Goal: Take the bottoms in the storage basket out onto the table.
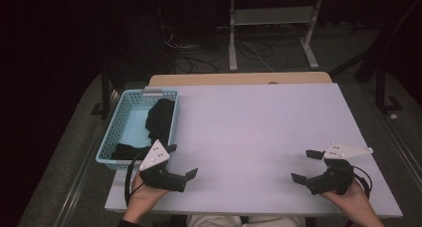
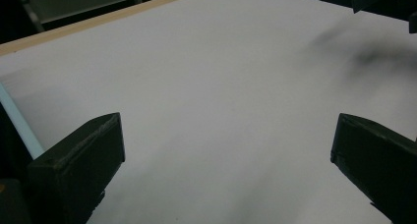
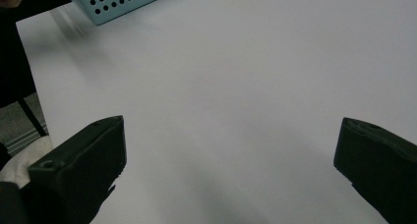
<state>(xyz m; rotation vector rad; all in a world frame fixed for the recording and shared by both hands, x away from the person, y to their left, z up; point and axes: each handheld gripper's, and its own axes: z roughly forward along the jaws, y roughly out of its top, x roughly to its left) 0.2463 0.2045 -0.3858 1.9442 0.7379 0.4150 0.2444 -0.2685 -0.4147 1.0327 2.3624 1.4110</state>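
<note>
Black cloth [image 1: 160, 118] lies bunched inside the light-blue perforated basket [image 1: 112, 137] at the table's left edge; a second dark bundle [image 1: 128, 151] sits at the basket's near end. Both are fully within the walls.

Status: the white tabletop [image 1: 259, 137] carries no loose garments, so judged from the layout the cloth is either all stowed or not yet taken out. Which of the two cannot be told.

Grippers:
- Left gripper [image 1: 183, 163]: jaws spread wide, nothing btwn them; near front edge, just beside basket's near-right corner.
- Right gripper [image 1: 306, 166]: jaws spread wide, nothing held; near front-right, well apart from basket.

Surroundings: metal frame legs [image 1: 271, 38] and floor cables [image 1: 199, 55] beyond the table's far edge, well apart from the work area. Nothing obstructs the path btwn grippers and basket; only the basket wall needs clearing from above.
</note>
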